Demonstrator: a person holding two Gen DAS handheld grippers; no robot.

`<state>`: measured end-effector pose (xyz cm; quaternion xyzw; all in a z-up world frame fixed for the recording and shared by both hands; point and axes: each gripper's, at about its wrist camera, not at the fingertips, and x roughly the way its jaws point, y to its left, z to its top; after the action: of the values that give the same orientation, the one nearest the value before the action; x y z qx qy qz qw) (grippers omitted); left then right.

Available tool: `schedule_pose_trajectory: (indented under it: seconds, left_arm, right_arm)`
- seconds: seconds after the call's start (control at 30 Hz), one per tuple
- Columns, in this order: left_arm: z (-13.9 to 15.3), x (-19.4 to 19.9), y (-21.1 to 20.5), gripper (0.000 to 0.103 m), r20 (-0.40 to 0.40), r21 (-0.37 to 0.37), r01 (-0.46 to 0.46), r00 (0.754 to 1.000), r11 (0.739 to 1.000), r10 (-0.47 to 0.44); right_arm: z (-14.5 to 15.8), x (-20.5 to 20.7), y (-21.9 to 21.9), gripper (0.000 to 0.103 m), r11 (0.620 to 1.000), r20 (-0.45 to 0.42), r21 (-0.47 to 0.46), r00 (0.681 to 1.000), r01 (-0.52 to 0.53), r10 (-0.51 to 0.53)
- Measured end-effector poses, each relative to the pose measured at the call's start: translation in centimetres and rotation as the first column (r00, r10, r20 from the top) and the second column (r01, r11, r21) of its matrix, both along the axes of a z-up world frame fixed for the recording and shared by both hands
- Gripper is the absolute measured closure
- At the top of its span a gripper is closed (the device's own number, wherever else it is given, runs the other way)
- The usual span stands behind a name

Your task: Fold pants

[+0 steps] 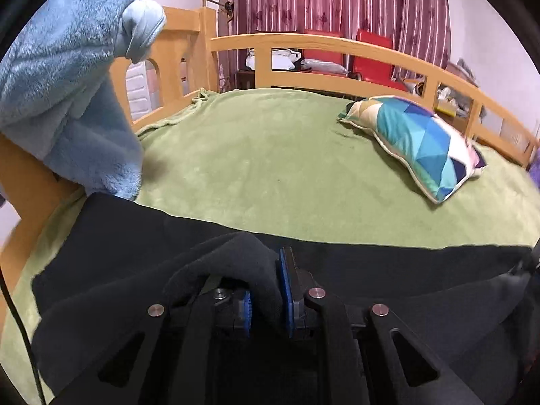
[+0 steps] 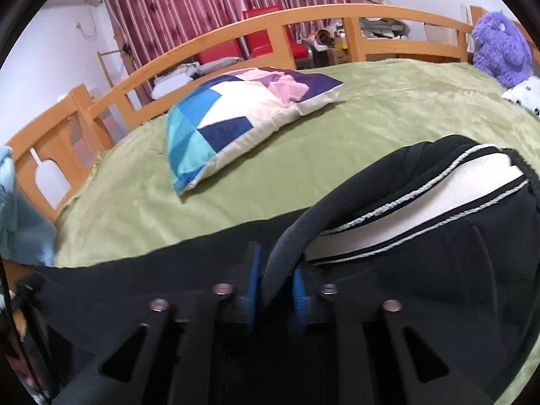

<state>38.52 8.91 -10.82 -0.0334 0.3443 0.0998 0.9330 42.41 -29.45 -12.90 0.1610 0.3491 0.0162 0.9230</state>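
Black pants [image 1: 135, 236] lie across the near edge of a bed covered by a green blanket [image 1: 270, 155]. A thick fold of the black cloth fills the space between the blue pads of my left gripper [image 1: 266, 300] and drapes over its left finger. In the right wrist view the pants' [image 2: 438, 270] waist end lies to the right, its striped waistband [image 2: 422, 182] gaping to show white lining. My right gripper [image 2: 275, 290] has its jaws apart, and a black band of the waist runs loosely between them.
A patchwork pillow [image 1: 415, 145] [image 2: 236, 118] lies on the blanket beyond the pants. A light blue fleece [image 1: 67, 84] hangs over the footboard at the left. A wooden rail [image 1: 303, 38] bounds the far side. A purple plush toy [image 2: 499, 47] sits far right.
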Motion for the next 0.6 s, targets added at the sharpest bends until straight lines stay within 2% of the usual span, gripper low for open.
schedule_pose_trajectory:
  seconds: [0.03,0.07,0.13,0.2,0.27,0.4,0.47,0.6]
  left_arm:
    - [0.2,-0.2,0.0,0.069,0.003,-0.005,-0.006,1.000,1.000,0.006]
    - [0.6,-0.3,0.1,0.051,0.004,-0.025,-0.007,1.000,1.000,0.007]
    - [1.3,-0.9,0.2,0.037,0.024,-0.090,0.017,1.000,0.996,-0.015]
    - [2.0,-1.5,-0.2,0.036,0.041,-0.105,0.035,0.999,0.994,-0.031]
    - [2.7,-2.1,-1.3,0.036,0.052,-0.086,0.057,0.997,0.995,-0.052]
    - [3.5,-3.9,-2.7,0.034,0.043,-0.047,0.042,0.998,0.998,-0.040]
    - [3.3,-5.0,-2.8,0.034,0.025,-0.026,0.029,0.999,0.999,-0.028]
    - [1.8,-8.1,-2.0,0.034,-0.032,0.084,-0.016,0.999,0.996,0.019]
  right_arm:
    - [0.3,-0.3,0.1,0.055,1.000,0.016,0.013,1.000,-0.014,0.014]
    - [0.6,-0.4,0.4,0.049,1.000,0.025,0.011,0.999,-0.023,0.022]
    - [1.5,-0.8,1.2,0.046,0.999,0.039,-0.025,0.998,-0.040,0.041]
    - [2.6,-1.4,2.2,0.045,0.996,0.063,-0.067,0.996,-0.059,0.063]
    - [3.4,-1.9,2.9,0.044,0.992,0.079,-0.096,0.993,-0.081,0.089]
    - [4.3,-2.6,3.9,0.044,0.982,0.091,-0.143,0.987,-0.120,0.134]
    - [4.4,-2.8,3.8,0.044,0.982,0.091,-0.147,0.987,-0.122,0.136]
    - [4.7,-2.9,3.0,0.044,0.988,0.085,-0.096,0.988,-0.123,0.132]
